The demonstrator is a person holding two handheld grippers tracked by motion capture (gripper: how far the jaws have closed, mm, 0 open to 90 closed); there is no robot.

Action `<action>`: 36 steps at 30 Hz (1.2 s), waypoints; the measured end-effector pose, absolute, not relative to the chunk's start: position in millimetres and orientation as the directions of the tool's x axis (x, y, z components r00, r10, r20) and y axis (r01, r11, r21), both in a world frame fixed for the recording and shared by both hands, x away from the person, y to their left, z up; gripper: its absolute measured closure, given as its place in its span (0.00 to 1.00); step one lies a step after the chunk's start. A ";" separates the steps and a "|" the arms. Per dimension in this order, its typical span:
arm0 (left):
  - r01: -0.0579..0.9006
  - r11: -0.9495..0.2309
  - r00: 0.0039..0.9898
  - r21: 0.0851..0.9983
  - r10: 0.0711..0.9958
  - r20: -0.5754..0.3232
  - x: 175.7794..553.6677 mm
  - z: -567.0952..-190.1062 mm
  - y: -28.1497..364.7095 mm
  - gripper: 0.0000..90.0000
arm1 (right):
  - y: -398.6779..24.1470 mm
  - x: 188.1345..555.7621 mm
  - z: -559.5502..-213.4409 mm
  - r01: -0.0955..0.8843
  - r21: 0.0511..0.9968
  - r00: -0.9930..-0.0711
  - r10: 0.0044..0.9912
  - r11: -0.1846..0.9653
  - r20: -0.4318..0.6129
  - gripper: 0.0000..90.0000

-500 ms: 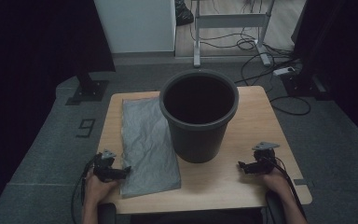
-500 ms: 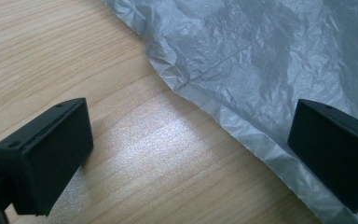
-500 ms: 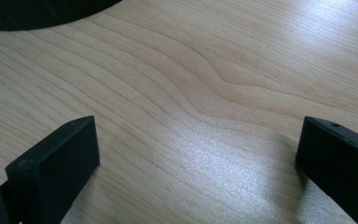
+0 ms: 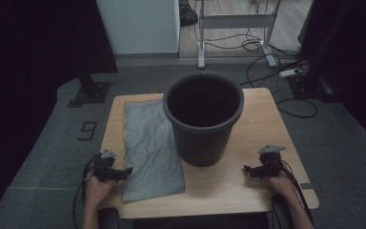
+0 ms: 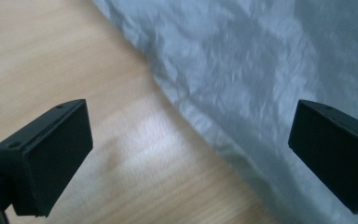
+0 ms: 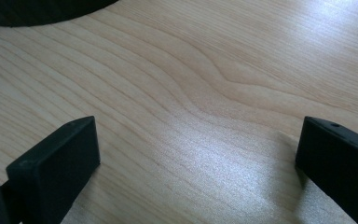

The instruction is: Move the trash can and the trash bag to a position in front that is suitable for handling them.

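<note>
Risk: your 2 spread tools, left tool (image 4: 126, 170) over bag (image 4: 150, 148) edge, lower left; thin plastic may slip.

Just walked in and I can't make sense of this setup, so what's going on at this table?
A person sits at a wooden table with a gripper in each hand. The left gripper, jaws open, sits at the near edge of a flat grey plastic bag. The right gripper, also open, holds nothing, over bare wood. A black bucket stands upright beside the bag. Nothing is gripped yet.
</note>
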State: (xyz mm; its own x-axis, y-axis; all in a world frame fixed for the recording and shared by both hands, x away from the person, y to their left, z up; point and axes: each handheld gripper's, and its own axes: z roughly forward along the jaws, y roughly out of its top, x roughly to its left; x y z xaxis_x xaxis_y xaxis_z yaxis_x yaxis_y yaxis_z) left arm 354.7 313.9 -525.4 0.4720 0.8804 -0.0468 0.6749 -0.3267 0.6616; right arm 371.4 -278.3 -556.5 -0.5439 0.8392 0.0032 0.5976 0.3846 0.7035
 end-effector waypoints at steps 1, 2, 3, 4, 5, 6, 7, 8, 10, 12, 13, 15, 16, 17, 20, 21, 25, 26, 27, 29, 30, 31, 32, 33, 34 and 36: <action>0.666 -0.319 0.476 0.674 0.878 -0.055 356.8 -520.0 312.3 0.00 | -277.5 372.0 -555.6 0.605 0.697 -0.540 0.842 0.384 0.005 0.00; 0.660 -0.310 0.478 0.684 0.876 -0.065 359.4 -515.3 310.5 0.00 | -275.7 373.0 -554.5 0.614 0.688 -0.541 0.841 0.387 0.010 0.00; 0.647 -0.315 0.480 0.694 0.876 -0.049 365.2 -505.9 305.7 0.00 | -271.8 375.2 -552.4 0.621 0.680 -0.552 0.834 0.389 0.027 0.00; 0.639 -0.330 0.487 0.695 0.873 -0.033 369.2 -500.2 301.5 0.00 | -268.8 376.7 -550.8 0.625 0.677 -0.559 0.828 0.388 0.041 0.00; 0.633 -0.345 0.495 0.694 0.869 -0.020 373.7 -494.5 296.5 0.00 | -265.2 378.1 -548.6 0.624 0.676 -0.563 0.825 0.392 0.042 0.00; 0.623 -0.359 0.506 0.695 0.863 -0.007 378.8 -488.9 290.9 0.00 | -261.3 379.9 -546.2 0.615 0.679 -0.573 0.819 0.401 0.035 0.00; 0.613 -0.369 0.517 0.698 0.856 -0.001 384.2 -484.0 284.9 0.00 | -258.1 382.0 -543.6 0.607 0.677 -0.582 0.813 0.415 0.024 0.00; 0.605 -0.377 0.527 0.701 0.850 0.001 390.1 -479.6 279.0 0.00 | -255.2 384.7 -540.7 0.605 0.675 -0.584 0.811 0.422 0.016 0.00; 0.593 -0.382 0.541 0.709 0.841 0.001 402.8 -472.5 267.3 0.00 | -252.3 391.0 -534.6 0.601 0.678 -0.583 0.812 0.424 0.009 0.00; 0.576 -0.395 0.558 0.716 0.830 0.008 415.0 -467.0 254.9 0.00 | -251.2 398.1 -529.1 0.597 0.687 -0.575 0.818 0.415 0.005 0.00; 0.566 -0.395 0.573 0.724 0.820 0.000 420.7 -465.2 248.9 0.00 | -251.1 402.0 -526.8 0.595 0.691 -0.571 0.821 0.410 0.004 0.00; 0.561 -0.371 0.588 0.740 0.808 -0.040 432.3 -463.8 238.0 0.00 | -250.7 409.6 -523.4 0.593 0.701 -0.560 0.829 0.396 0.005 0.00; 0.556 -0.372 0.593 0.743 0.804 -0.042 437.8 -463.5 232.8 0.00 | -250.3 413.2 -521.6 0.593 0.705 -0.555 0.832 0.389 0.007 0.00; 0.554 -0.364 0.595 0.749 0.802 -0.051 443.1 -463.5 227.7 0.00 | -249.9 416.9 -519.9 0.585 0.713 -0.554 0.832 0.386 0.005 0.00; 0.553 -0.347 0.593 0.757 0.803 -0.065 453.4 -462.7 218.4 0.00 | -249.1 428.1 -513.1 0.576 0.729 -0.546 0.838 0.369 0.007 0.00; 0.547 -0.334 0.595 0.768 0.800 -0.076 461.8 -460.6 208.2 0.00 | -249.0 432.1 -510.3 0.573 0.735 -0.541 0.841 0.361 0.008 0.00; 0.526 -0.359 0.605 0.771 0.795 -0.043 475.8 -454.4 186.7 0.00 | -248.3 448.7 -497.1 0.556 0.755 -0.526 0.851 0.347 -0.003 0.00; 0.526 -0.359 0.605 0.771 0.795 -0.043 475.8 -454.4 186.7 0.00 | -248.3 448.7 -497.1 0.556 0.755 -0.526 0.851 0.347 -0.003 0.00; 0.528 -0.358 0.597 0.770 0.801 -0.037 482.7 -452.7 180.4 0.00 | -247.7 456.9 -490.6 0.550 0.764 -0.515 0.857 0.337 -0.007 0.00; 0.530 -0.346 0.587 0.774 0.809 -0.040 488.8 -452.7 176.5 0.00 | -246.5 464.8 -485.4 0.543 0.773 -0.504 0.863 0.328 -0.012 0.00; 0.533 -0.344 0.583 0.773 0.812 -0.040 491.3 -452.8 174.9 0.00 | -245.7 468.3 -483.2 0.540 0.775 -0.501 0.865 0.329 -0.018 0.00; 0.533 -0.349 0.583 0.771 0.812 -0.035 493.3 -452.9 173.8 0.00 | -244.8 471.6 -481.4 0.535 0.779 -0.500 0.866 0.326 -0.019 0.00; 0.533 -0.354 0.586 0.768 0.810 -0.033 495.3 -453.2 173.2 0.00 | -243.8 474.8 -480.0 0.532 0.783 -0.502 0.865 0.323 -0.015 0.00; 0.537 -0.355 0.588 0.765 0.808 -0.038 497.3 -453.9 172.9 0.00 | -242.8 477.7 -478.7 0.529 0.787 -0.507 0.862 0.319 -0.008 0.00; 0.539 -0.355 0.590 0.764 0.806 -0.042 498.8 -454.8 172.5 0.00 | -241.5 480.1 -477.5 0.521 0.794 -0.517 0.856 0.313 0.002 0.00; 0.543 -0.358 0.595 0.760 0.803 -0.047 500.0 -454.9 172.0 0.00 | -237.7 482.5 -475.0 0.502 0.812 -0.534 0.845 0.297 0.021 0.00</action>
State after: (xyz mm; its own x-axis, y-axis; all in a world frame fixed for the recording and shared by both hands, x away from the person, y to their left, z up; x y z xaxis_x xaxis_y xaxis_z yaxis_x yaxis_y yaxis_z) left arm 500.0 172.0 -454.9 0.5946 0.8027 -0.0468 0.5426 -0.3576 0.7601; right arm 482.5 -237.7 -475.0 -0.5337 0.8454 0.0214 0.5023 0.2965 0.8123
